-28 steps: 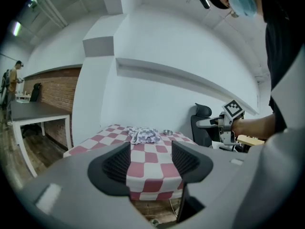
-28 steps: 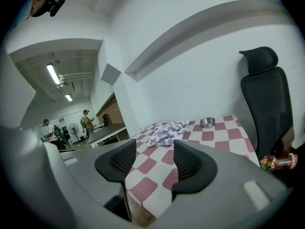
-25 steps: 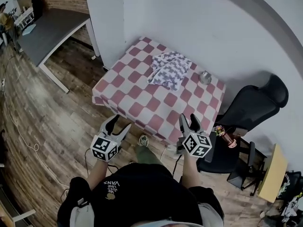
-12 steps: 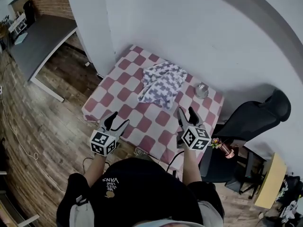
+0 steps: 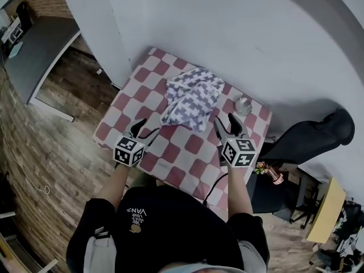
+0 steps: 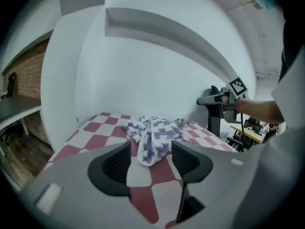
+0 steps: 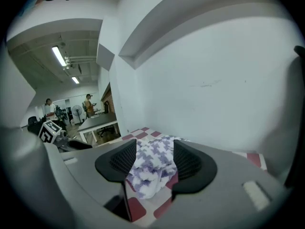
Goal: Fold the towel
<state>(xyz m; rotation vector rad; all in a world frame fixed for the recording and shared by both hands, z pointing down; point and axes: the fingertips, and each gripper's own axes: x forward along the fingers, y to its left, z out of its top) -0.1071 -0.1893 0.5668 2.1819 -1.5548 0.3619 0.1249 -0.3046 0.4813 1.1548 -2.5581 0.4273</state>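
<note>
A crumpled towel with a purple-and-white check lies bunched on the table with the red-and-white checked cloth, toward the far side. The same towel shows ahead between the jaws in the left gripper view, and the towel shows closer in the right gripper view. My left gripper hovers over the table's near left part, open and empty. My right gripper is open and empty, just right of the towel's near edge. Neither touches the cloth.
A small metal bowl sits on the table right of the towel. A white wall runs behind the table. A black office chair and a small bottle with flowers stand at the right. Wooden floor and a grey desk lie at the left.
Both grippers have come forward from beyond the table's near edge to over the table, closer to the towel. The jaws have stayed open.
</note>
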